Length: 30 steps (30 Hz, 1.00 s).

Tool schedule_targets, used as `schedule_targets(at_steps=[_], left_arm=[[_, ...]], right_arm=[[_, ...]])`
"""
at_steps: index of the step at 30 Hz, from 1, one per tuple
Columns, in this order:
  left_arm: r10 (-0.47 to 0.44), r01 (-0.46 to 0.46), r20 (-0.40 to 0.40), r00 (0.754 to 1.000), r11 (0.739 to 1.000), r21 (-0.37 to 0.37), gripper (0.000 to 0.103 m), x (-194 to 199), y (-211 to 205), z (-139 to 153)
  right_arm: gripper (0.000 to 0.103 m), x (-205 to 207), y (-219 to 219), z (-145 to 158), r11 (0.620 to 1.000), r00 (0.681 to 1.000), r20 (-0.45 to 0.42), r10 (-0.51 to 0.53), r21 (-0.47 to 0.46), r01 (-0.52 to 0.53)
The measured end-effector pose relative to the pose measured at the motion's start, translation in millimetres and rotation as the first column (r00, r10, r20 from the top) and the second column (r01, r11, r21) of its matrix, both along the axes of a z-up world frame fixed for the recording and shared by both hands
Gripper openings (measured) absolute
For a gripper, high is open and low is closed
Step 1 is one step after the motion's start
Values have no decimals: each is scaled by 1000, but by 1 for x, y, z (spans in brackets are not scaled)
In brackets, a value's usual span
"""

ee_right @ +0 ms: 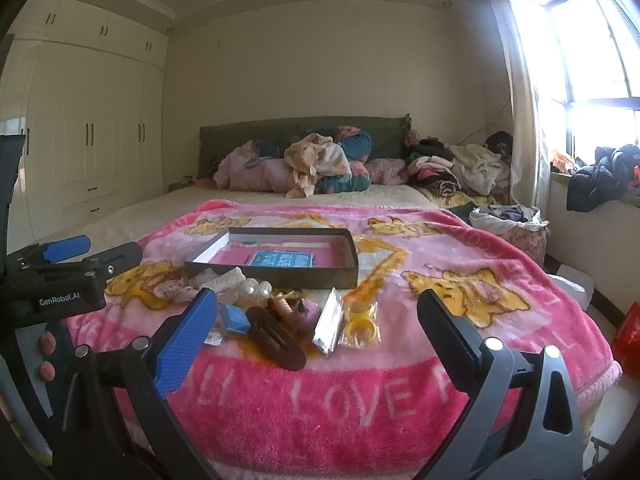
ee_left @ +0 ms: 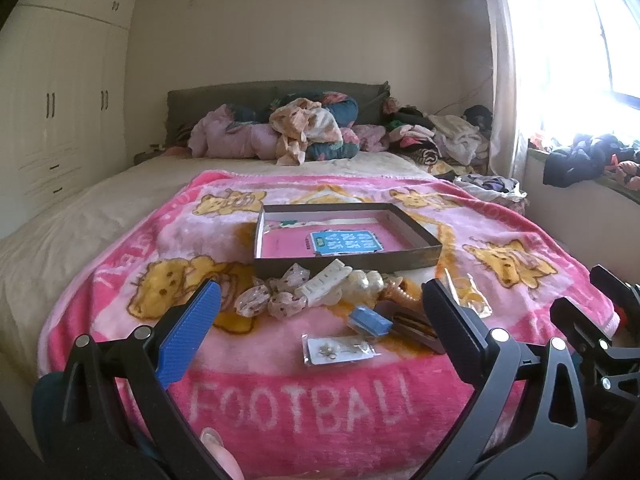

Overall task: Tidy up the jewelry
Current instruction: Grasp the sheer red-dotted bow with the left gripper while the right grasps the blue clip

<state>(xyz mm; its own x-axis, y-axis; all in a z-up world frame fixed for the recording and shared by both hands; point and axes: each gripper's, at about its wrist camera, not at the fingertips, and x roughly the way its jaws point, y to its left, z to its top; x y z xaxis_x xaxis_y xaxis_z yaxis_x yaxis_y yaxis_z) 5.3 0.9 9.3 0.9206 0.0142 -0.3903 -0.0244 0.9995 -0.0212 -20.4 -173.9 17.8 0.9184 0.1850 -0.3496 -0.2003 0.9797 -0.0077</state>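
Observation:
A shallow dark box (ee_left: 348,262) (ee_right: 280,274) with a pink base lies on the pink blanket. In front of it is a heap of accessories: a white hair claw (ee_left: 324,286), patterned bows (ee_left: 256,300), a blue block (ee_left: 370,320) (ee_right: 234,318), a brown oval clip (ee_right: 276,338), a clear earring packet (ee_left: 340,350), a foil packet (ee_right: 330,322) and yellow rings in a bag (ee_right: 360,326). My left gripper (ee_left: 320,300) is open, hovering just short of the heap. My right gripper (ee_right: 318,310) is open too, nothing between its fingers.
The pink "FOOTBALL" blanket (ee_left: 300,404) covers the foot of a bed. Piled bedding and clothes (ee_left: 304,128) lie against the headboard. White wardrobes (ee_left: 60,120) line the left wall. A window ledge with dark clothes (ee_right: 600,176) is on the right.

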Motion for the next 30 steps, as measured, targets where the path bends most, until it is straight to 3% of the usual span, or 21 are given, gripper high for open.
schedule_targets(at_steps=[16, 26, 30], left_arm=[[51, -55, -77, 996, 997, -52, 93, 24, 45, -22], [73, -76, -151, 986, 997, -18, 93, 45, 61, -39], [51, -60, -182, 982, 997, -45, 93, 55, 72, -47]], right_arm=[[97, 27, 29, -17, 993, 993, -61, 98, -58, -102], [97, 53, 51, -30, 975, 967, -147, 210, -47, -219], [97, 63, 61, -36, 965, 955, -172, 243, -54, -255]])
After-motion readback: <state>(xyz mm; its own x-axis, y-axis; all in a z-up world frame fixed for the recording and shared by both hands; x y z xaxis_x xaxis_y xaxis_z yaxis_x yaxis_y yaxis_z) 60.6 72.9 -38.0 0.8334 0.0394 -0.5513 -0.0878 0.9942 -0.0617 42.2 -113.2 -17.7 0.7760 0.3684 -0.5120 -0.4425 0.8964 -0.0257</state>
